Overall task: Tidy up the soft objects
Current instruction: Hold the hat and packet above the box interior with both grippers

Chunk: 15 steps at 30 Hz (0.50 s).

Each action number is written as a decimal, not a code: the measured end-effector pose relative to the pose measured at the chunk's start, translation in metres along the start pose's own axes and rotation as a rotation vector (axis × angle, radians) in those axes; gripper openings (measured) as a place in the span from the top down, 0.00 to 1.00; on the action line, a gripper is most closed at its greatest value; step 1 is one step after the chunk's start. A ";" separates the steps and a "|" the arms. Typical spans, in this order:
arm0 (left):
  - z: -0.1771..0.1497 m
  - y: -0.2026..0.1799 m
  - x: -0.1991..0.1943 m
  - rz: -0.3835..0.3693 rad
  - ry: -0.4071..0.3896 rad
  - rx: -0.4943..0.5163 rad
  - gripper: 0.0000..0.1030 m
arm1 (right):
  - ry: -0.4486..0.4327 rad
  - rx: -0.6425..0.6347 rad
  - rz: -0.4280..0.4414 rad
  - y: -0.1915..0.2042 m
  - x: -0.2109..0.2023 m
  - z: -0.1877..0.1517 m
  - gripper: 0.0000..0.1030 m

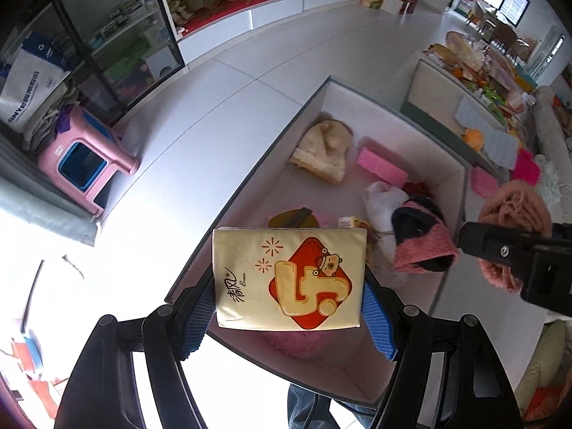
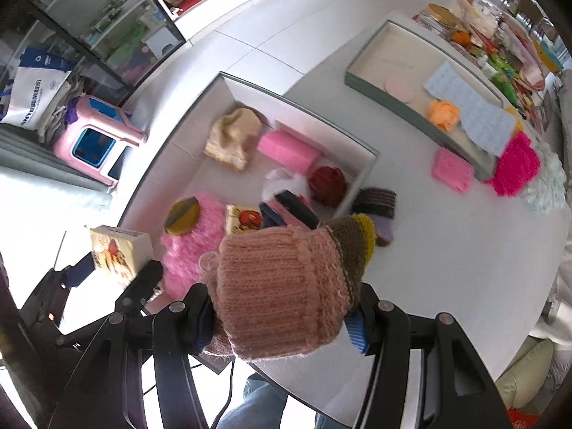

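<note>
Clamped across its short ends by the left gripper [image 1: 289,307], the tissue pack [image 1: 289,279] hangs over the tray [image 1: 250,175]; light, squashy, likely slick-wrapped. Right gripper [image 2: 282,321] fingers pinch the knit hat [image 2: 279,289] above the counter [image 2: 447,268]: floppy, so grip bunched fabric.

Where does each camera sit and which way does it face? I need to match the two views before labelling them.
Left wrist: on the left gripper, facing steeply down at its tissue pack over the white box; jeans show below.
Right wrist: on the right gripper, facing down at its pink knit hat over the table; jeans show.
Shared: box, cream hat, pink sponge, each other's gripper.
</note>
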<state>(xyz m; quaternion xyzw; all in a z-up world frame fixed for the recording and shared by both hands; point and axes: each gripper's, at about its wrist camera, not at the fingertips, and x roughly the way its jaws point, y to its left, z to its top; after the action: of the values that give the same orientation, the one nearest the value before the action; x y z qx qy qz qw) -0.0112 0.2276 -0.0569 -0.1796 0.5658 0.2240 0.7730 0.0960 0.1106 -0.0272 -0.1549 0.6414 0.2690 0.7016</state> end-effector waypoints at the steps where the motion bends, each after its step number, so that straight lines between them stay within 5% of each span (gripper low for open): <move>1: 0.000 0.001 0.003 0.005 0.007 -0.006 0.28 | 0.001 -0.002 0.001 0.003 0.001 0.003 0.40; 15: 0.010 0.003 0.017 0.013 0.037 -0.033 0.28 | 0.025 -0.020 -0.003 0.012 0.017 0.021 0.40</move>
<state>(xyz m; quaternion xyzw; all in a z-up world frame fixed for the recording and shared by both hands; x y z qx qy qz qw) -0.0003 0.2374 -0.0704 -0.1926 0.5776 0.2347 0.7578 0.1074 0.1349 -0.0396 -0.1664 0.6472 0.2726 0.6922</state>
